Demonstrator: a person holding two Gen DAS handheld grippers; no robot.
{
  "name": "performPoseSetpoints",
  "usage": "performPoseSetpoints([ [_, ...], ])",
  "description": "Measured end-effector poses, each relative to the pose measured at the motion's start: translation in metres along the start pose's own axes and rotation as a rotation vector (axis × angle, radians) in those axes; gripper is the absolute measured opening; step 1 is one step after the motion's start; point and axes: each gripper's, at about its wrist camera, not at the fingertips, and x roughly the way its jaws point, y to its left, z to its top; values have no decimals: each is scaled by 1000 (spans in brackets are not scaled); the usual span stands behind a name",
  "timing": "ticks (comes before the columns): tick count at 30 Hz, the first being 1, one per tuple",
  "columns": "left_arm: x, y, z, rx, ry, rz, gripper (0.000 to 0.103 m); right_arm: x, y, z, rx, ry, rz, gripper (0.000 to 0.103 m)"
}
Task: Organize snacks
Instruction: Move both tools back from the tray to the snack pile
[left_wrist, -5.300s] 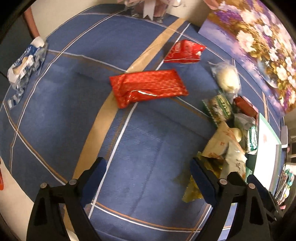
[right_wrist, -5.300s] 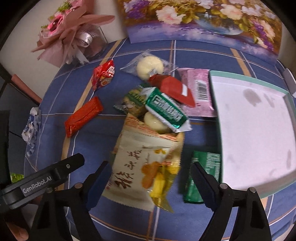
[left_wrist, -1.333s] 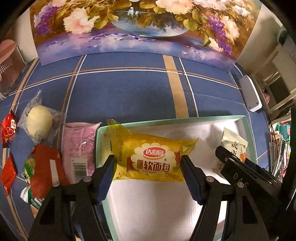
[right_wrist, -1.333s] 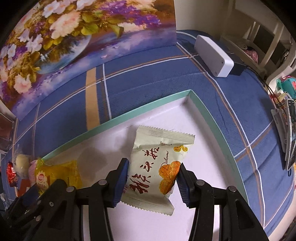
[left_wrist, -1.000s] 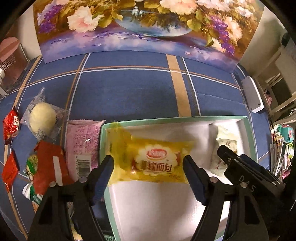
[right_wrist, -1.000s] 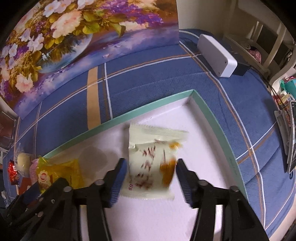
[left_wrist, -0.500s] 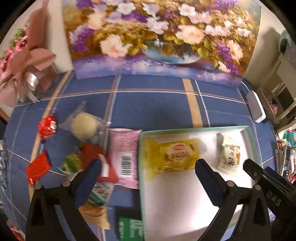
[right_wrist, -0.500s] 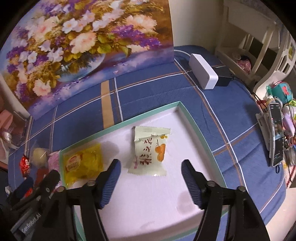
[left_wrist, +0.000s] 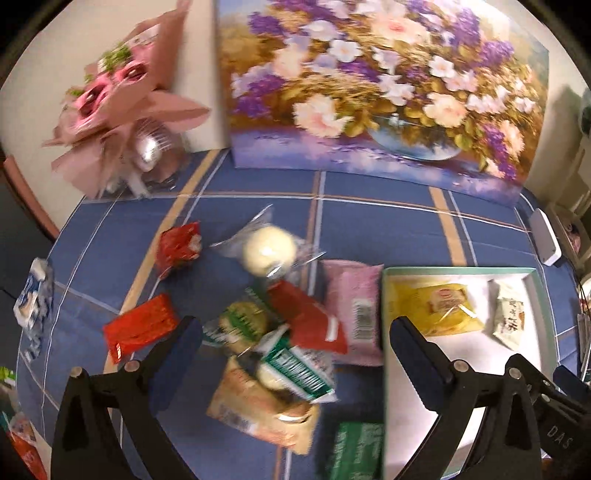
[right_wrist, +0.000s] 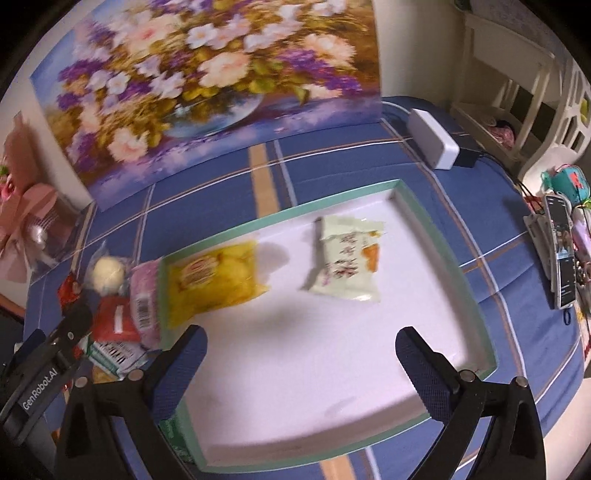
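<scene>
While both grippers are hanging above the blue cloth (left_wrist: 369, 229) with nothing between their jaws, two snacks are lying in the tray (right_wrist: 436, 236). The left gripper (left_wrist: 295, 343) is standing wide over the heap of packets beside the tray's left edge, its jaws having just been opening. The right gripper (right_wrist: 301, 350) is standing wide too, over the tray's bare white floor, its jaws also having just been opening.

In the tray, the yellow pack (right_wrist: 210, 280) is lying near the left wall, and the pale pack (right_wrist: 347, 258) is lying to its right, apart from it, nearer the far right corner.

Outside the tray, the pink pack (left_wrist: 352, 310) is lying just beside the tray's left wall, a red pack (left_wrist: 306, 317) overlapping it. A bun (left_wrist: 267, 249) in clear wrap is sitting behind them, a small red packet (left_wrist: 179, 245) to its left, and a green pack (left_wrist: 356, 450) is lying at the tray's near left edge. A flower painting (left_wrist: 376, 88) is standing at the back.
</scene>
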Motion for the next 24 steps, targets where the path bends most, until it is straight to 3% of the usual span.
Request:
performPoseSetpoints([
  [5, 0, 25, -16, -61, 30, -17, 101, -2, 25, -13, -28, 13, 36, 103],
  [16, 9, 92, -46, -235, 109, 80, 101, -9, 71, -38, -117, -15, 123, 103],
  [20, 11, 111, -48, -282, 141, 101, 101, 0, 83, -47, -141, 16, 156, 103],
  [24, 19, 119, -53, -323, 196, 65, 101, 10, 95, -56, -171, 68, 155, 103],
])
